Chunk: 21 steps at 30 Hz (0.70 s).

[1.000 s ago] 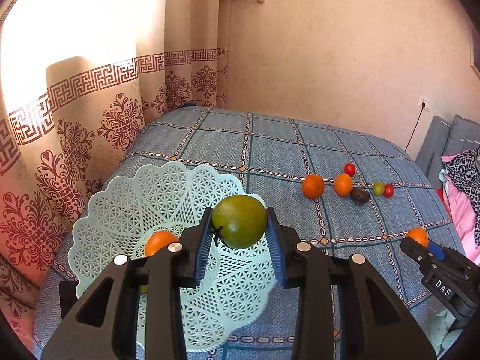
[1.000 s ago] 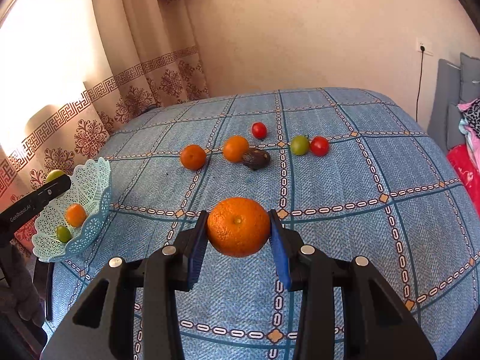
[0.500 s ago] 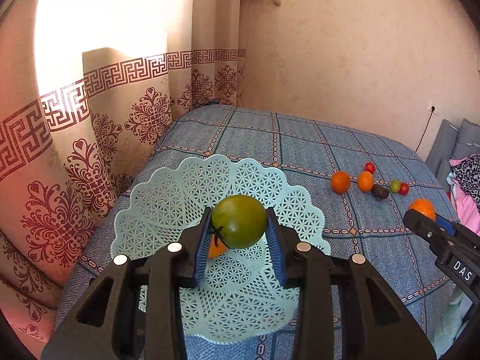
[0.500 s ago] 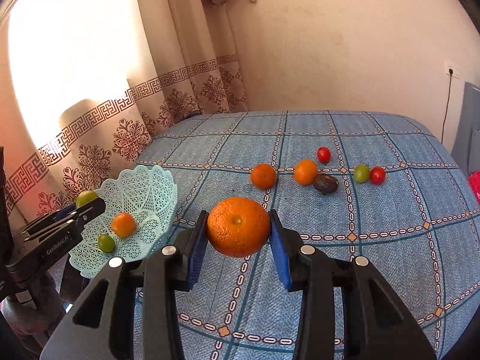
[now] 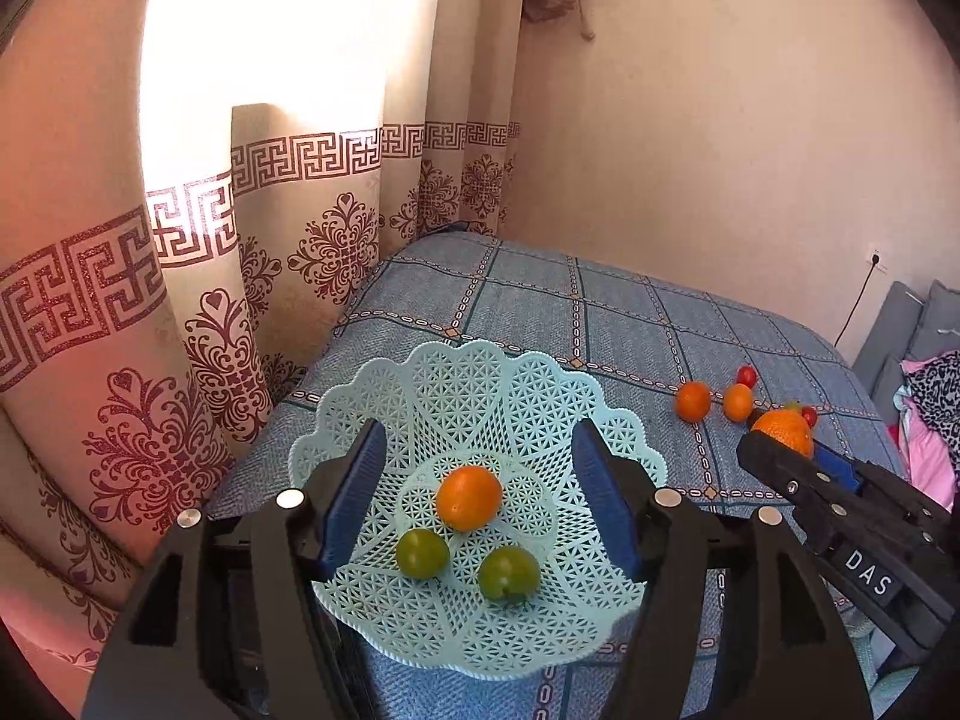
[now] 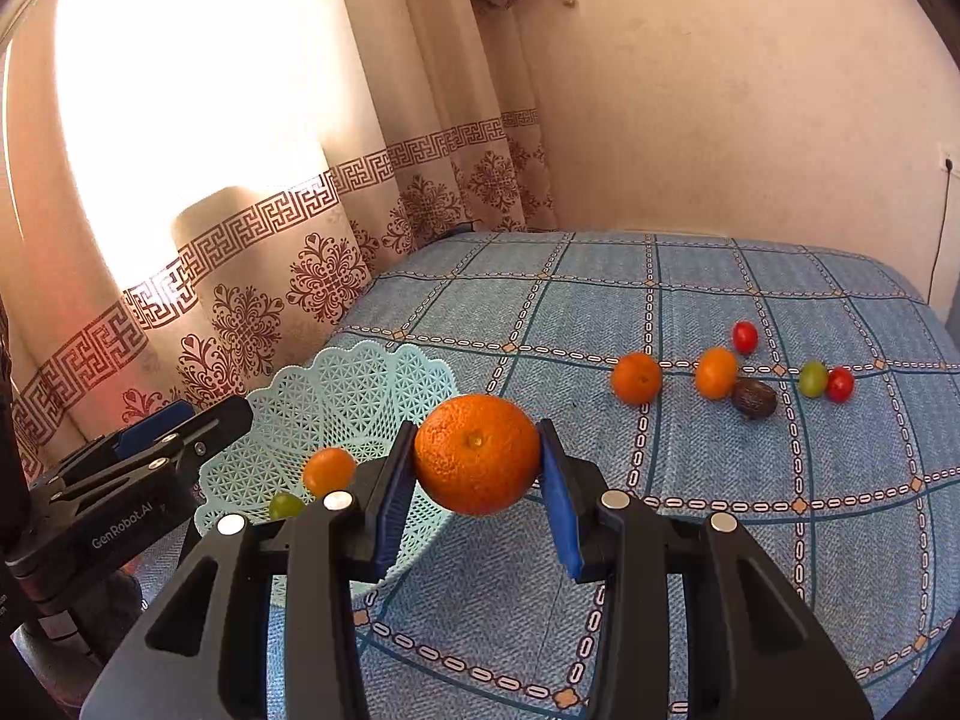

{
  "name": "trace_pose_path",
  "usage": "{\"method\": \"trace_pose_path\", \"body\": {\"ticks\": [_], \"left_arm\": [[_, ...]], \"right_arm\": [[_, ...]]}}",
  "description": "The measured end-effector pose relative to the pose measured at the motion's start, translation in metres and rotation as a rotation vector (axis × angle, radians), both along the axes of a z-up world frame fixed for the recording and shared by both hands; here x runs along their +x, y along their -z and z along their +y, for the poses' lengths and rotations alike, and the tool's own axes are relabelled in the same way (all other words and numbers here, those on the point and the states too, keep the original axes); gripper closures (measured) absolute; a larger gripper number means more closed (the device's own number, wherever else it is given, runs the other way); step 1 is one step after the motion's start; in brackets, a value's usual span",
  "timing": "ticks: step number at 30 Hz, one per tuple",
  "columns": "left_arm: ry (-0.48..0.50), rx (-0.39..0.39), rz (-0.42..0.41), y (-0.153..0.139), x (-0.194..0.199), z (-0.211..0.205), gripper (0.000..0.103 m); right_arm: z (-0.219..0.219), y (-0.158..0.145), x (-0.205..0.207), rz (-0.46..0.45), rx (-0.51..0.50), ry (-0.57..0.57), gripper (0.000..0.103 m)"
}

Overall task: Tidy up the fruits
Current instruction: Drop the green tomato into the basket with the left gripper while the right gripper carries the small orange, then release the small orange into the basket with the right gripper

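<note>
Green tomato (image 5: 509, 576) has just been dropped into the basket (image 5: 336, 444) at 5 o'clock of its orange (image 5: 468, 497), the left hand-held gripper (image 5: 474, 504) now wide, while a big orange (image 6: 477, 453) is held by the right hand-held gripper (image 6: 477, 483), likely next.

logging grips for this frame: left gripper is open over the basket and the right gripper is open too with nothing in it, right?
Not quite. The left gripper is open over the basket, but the right gripper is shut on a large orange, as the right wrist view shows; the left wrist view shows that orange in its jaws too.
</note>
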<state>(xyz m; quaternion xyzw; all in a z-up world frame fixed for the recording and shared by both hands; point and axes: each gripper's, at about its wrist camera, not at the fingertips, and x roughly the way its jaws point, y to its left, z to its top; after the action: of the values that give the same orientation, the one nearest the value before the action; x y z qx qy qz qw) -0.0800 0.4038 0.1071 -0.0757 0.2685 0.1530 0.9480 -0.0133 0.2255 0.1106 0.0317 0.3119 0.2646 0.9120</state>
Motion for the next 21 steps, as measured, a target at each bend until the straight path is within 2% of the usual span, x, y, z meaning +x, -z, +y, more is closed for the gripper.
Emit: {"method": "trace_pose_path", "body": {"ticks": [8, 15, 18, 21], "left_arm": [[-0.038, -0.007, -0.036, -0.009, -0.006, 0.015, 0.027], [-0.056, -0.014, -0.049, -0.011, -0.008, 0.021, 0.012], [-0.059, -0.015, -0.050, -0.011, -0.008, 0.023, 0.009], [-0.062, -0.017, -0.050, -0.010, -0.007, 0.023, 0.008]], "right_arm": [[0.027, 0.004, 0.002, 0.008, -0.024, -0.044, 0.063], [0.046, 0.014, 0.012, 0.045, -0.045, -0.068, 0.062], [0.045, 0.014, 0.012, 0.029, -0.029, -0.055, 0.039], [0.044, 0.013, 0.011, 0.015, -0.029, -0.047, 0.039]]}}
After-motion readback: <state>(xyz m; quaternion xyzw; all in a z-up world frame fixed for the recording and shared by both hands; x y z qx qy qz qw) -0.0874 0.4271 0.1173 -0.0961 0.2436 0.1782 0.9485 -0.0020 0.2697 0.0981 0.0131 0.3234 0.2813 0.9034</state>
